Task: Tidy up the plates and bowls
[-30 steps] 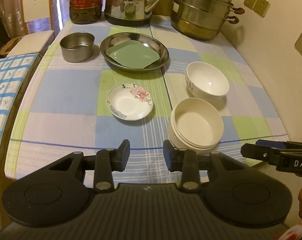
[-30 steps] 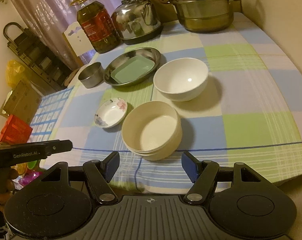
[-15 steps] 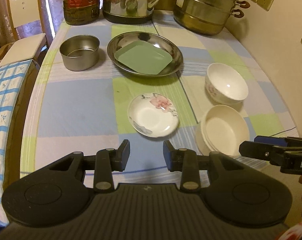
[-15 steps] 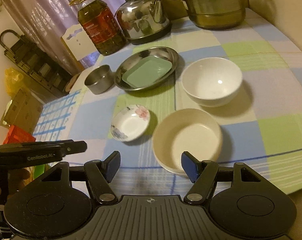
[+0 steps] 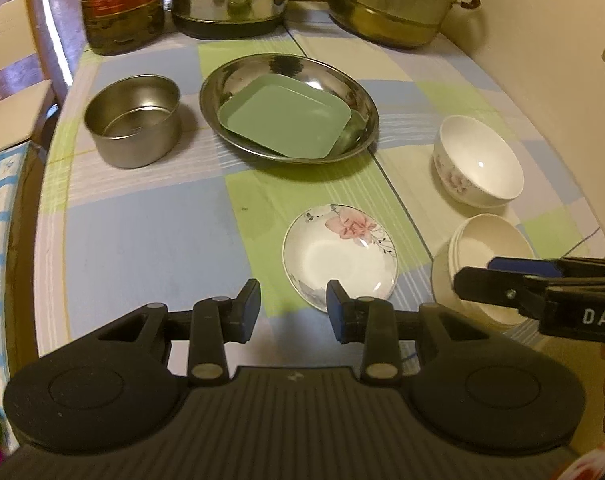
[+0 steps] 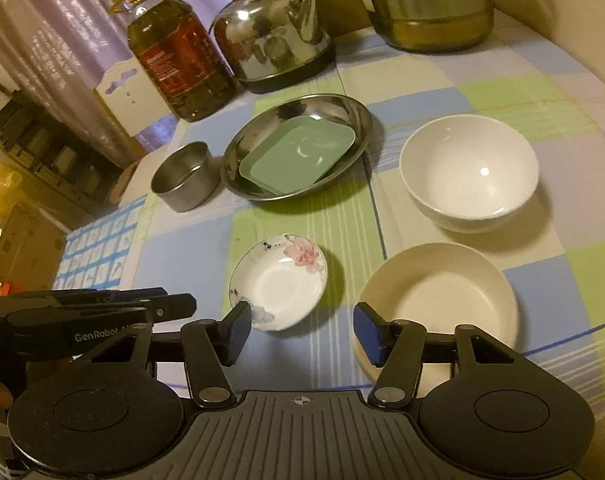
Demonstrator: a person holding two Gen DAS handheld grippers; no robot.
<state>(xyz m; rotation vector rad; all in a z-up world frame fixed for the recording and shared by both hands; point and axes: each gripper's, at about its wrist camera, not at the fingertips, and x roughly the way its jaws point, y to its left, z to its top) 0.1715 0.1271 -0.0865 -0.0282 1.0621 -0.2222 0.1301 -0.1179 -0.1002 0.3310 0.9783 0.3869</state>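
Plates and bowls lie loose on the surface (image 5: 150, 240), nothing gathered yet: your left tool (image 5: 292, 305) is part open and empty, your right tool (image 6: 298, 334) is closing on nothing, so next grasp the flowered saucer (image 5: 339, 255).

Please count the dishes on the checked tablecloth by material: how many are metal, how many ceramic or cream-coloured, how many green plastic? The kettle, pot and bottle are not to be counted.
Metal: 2, the small round steel tin and the wide shallow steel basin.
White or cream: 3, the flowered white saucer, the deep white bowl, the cream stacked bowls, counted as one.
Green plastic: 1, the rectangular green tray.
Total: 6
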